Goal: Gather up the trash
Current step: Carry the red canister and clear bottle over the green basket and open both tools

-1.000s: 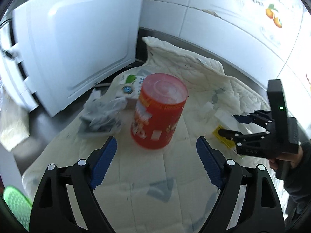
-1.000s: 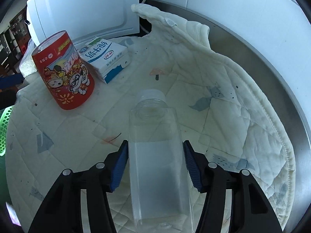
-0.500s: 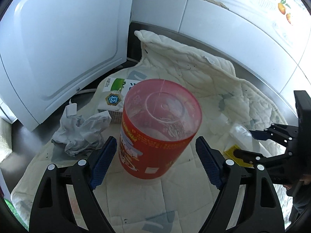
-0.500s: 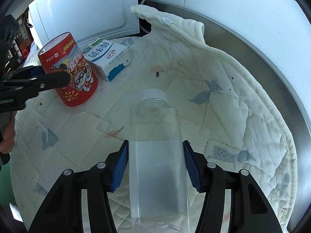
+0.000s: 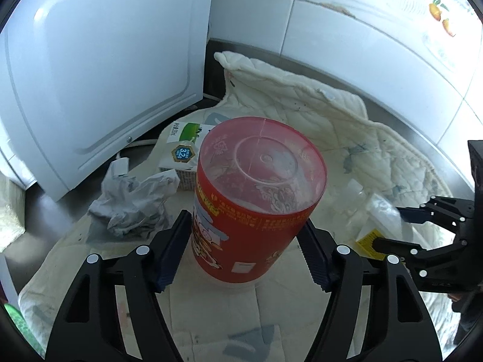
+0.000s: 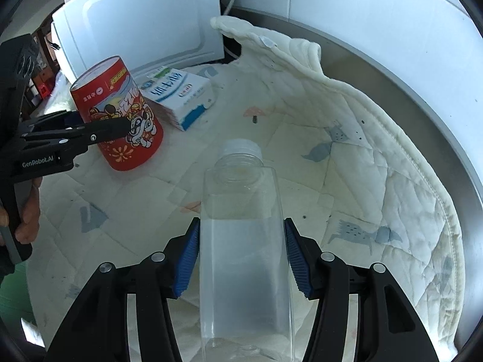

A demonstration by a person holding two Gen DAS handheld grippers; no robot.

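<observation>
A red snack canister (image 5: 256,199) stands upright on a cream quilted cloth (image 5: 302,114). My left gripper (image 5: 246,253) is open, its blue pads on either side of the canister's lower half, close to its walls. In the right wrist view the canister (image 6: 119,114) stands at the left with the left gripper's fingers (image 6: 102,129) around it. My right gripper (image 6: 241,262) is shut on a clear empty plastic bottle (image 6: 244,241), its cap end pointing away. A crumpled grey paper (image 5: 132,202) and a milk carton (image 5: 184,150) lie behind the canister.
A white appliance (image 5: 99,60) stands at the back left. The carton (image 6: 181,96) lies by it. The cloth covers a steel counter (image 6: 422,69) against a white tiled wall. A green basket (image 5: 18,331) edge shows at the bottom left.
My left gripper has moved forward and down, so the canister now sits between its pads. The right gripper still holds the bottle and has barely shifted.
</observation>
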